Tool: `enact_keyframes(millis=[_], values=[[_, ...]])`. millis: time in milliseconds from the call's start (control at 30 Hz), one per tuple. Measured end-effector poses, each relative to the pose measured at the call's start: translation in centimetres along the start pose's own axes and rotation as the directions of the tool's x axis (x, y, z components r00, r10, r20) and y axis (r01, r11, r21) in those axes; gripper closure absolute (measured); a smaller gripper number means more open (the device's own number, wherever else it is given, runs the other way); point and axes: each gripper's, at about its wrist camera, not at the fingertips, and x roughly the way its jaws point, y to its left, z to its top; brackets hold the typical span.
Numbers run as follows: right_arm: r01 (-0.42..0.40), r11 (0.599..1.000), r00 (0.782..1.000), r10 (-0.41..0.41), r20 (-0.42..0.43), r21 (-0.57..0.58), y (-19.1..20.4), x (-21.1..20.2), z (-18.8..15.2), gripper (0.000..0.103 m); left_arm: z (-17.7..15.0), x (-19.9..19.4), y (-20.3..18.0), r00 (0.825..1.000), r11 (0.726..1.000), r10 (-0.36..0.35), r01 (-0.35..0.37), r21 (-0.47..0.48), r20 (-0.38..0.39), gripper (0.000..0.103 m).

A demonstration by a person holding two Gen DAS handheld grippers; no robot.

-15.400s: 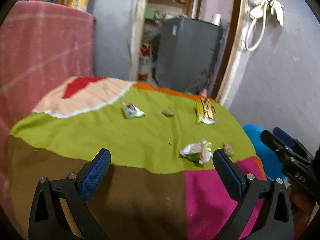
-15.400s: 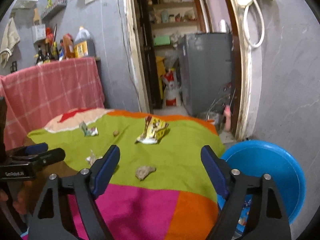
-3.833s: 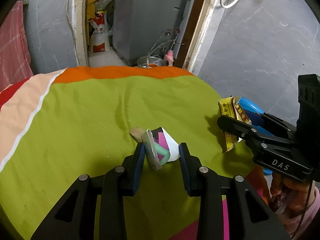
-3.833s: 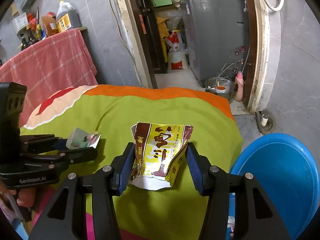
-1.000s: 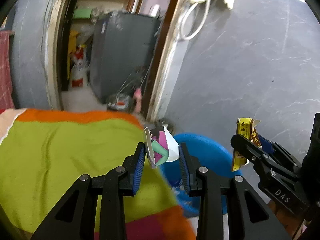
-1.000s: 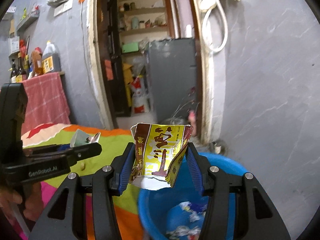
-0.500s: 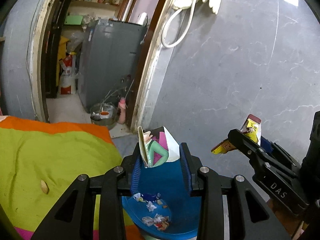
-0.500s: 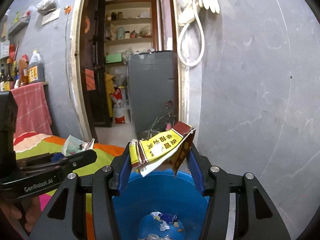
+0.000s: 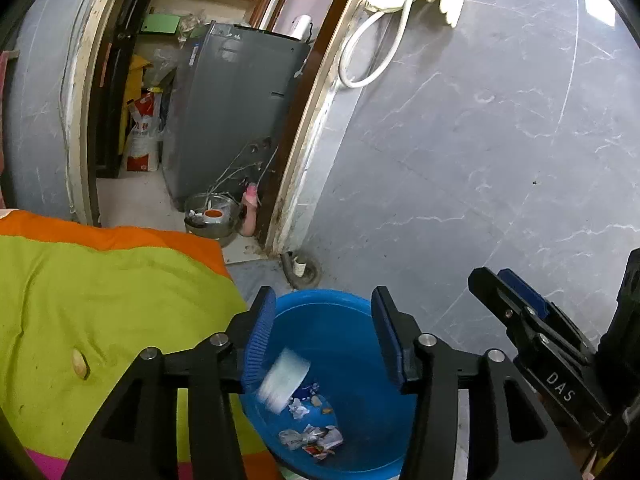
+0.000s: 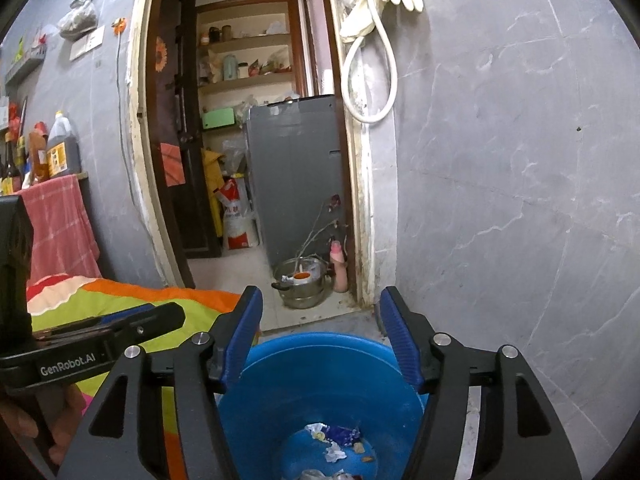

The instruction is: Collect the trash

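Observation:
Both grippers hang over a blue basin (image 9: pixel 340 312) on the floor beside the bed. My left gripper (image 9: pixel 324 336) has its jaws opening, and the small white and pink wrapper (image 9: pixel 282 378) is a blur falling from them into the basin. My right gripper (image 10: pixel 320 336) also has its jaws opening, with nothing between the pads; the yellow snack packet is out of sight. The blue basin (image 10: pixel 320 360) holds several crumpled scraps (image 9: pixel 310 436) at its bottom. The right gripper (image 9: pixel 516 304) shows at the right of the left wrist view.
The bed's green and orange quilt (image 9: pixel 100 304) lies left of the basin, with a small beige scrap (image 9: pixel 80 364) on it. A grey marbled wall (image 9: pixel 480 160) rises behind. A doorway shows a grey appliance (image 10: pixel 296 176) and a steel pot (image 10: pixel 302 282) on the floor.
Both grippers have opened over the basin. The small wrapper has left the left jaws and is dropping; the yellow packet is gone from the right jaws.

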Motion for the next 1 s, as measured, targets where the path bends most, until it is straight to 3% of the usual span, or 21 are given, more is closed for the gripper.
enact_keyframes(millis=[100, 300, 367, 567, 633, 1000], values=[[0.007, 1.000, 1.000, -0.007, 0.008, 0.015, -0.4, -0.7, 0.0, 0.039, 0.0, -0.4, -0.3, 1.000, 1.000, 0.000, 0.000, 0.003, 0.002, 0.056], [0.017, 0.999, 0.999, -0.018, 0.036, 0.033, -0.9, -2.6, 0.5, 0.026, 0.3, -2.1, -1.1, 0.999, 1.000, 0.014, -0.015, 0.017, 0.042, 0.041], [0.022, 0.999, 0.999, -0.024, 0.049, 0.036, -0.9, -3.5, 0.8, 0.021, 0.4, -2.9, -1.4, 0.998, 1.000, 0.023, -0.024, 0.019, 0.057, 0.030], [0.031, 0.998, 0.995, -0.036, 0.088, 0.053, -0.8, -6.1, 1.6, 0.006, 0.8, -6.2, -2.3, 0.989, 0.997, 0.060, -0.066, 0.044, 0.134, 0.010], [0.035, 0.998, 0.994, -0.041, 0.103, 0.054, -0.6, -7.1, 1.8, 0.000, 0.8, -7.4, -2.6, 0.985, 0.995, 0.071, -0.080, 0.053, 0.156, 0.008], [0.047, 0.998, 0.987, -0.055, 0.152, 0.051, 0.6, -10.4, 2.3, 0.000, 0.4, -11.5, -2.6, 0.971, 0.988, 0.125, -0.141, 0.066, 0.205, 0.005]])
